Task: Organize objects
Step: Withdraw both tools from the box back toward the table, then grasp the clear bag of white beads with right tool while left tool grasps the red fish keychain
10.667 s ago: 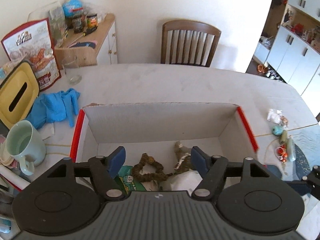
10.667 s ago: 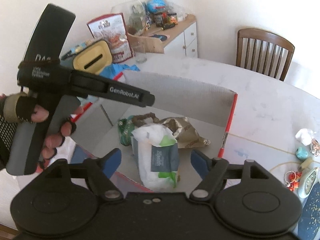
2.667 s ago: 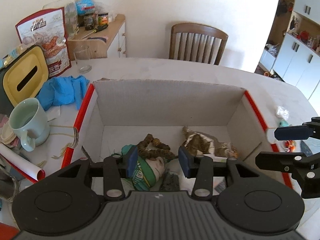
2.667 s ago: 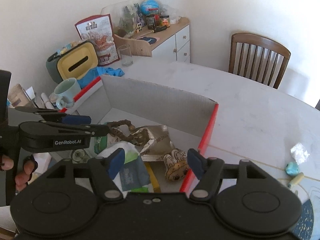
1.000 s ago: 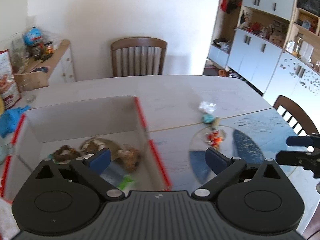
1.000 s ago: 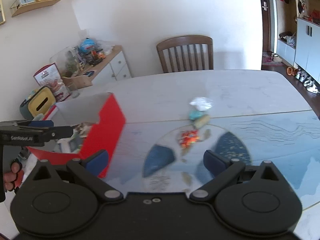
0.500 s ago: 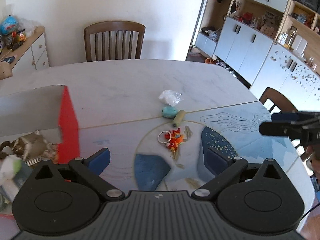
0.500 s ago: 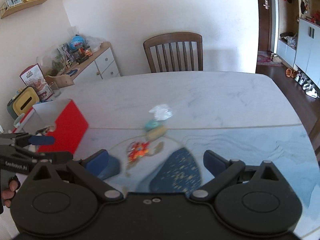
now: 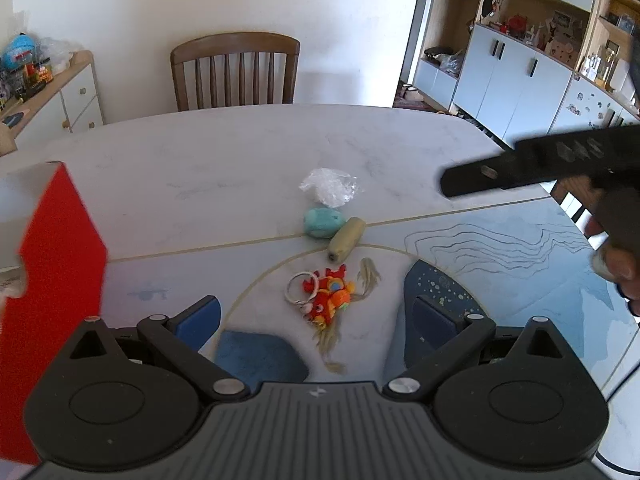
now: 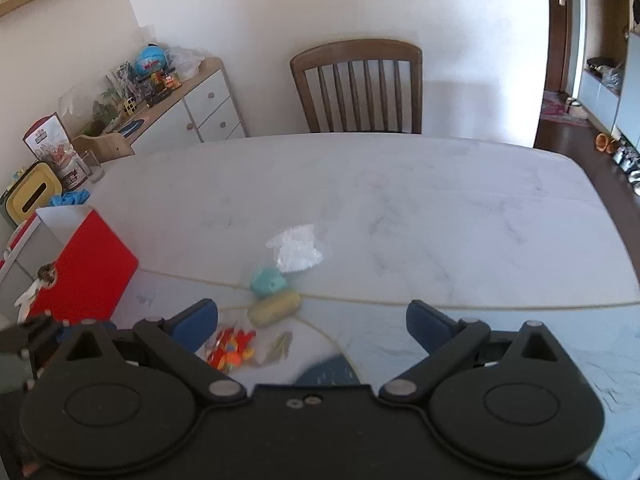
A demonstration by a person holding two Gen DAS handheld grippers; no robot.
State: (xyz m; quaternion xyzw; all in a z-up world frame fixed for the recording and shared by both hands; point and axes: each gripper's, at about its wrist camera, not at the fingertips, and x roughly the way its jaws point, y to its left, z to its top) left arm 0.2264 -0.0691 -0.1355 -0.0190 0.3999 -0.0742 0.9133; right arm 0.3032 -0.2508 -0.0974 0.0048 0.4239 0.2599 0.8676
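Bench (image 9: 240,152): white with faint grey marbling; pale blue section with thin dark contour lines and navy speckled patches.
Box (image 9: 60,248): red outside, grey inside.
Charm (image 9: 330,294): red and orange, white ring.
Lump (image 9: 323,222): teal.
Cylinder (image 9: 346,238): olive-tan.
Wrapper (image 9: 329,187): clear, whitish.
Chair (image 9: 236,70): brown wood.
Left tool (image 9: 316,320), right tool (image 10: 312,320): black, blue pads.

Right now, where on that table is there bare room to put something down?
The far half of the table, toward the chair, is bare. It is crowded in the middle: bag, teal lump, roll, keychain. Box takes the left.
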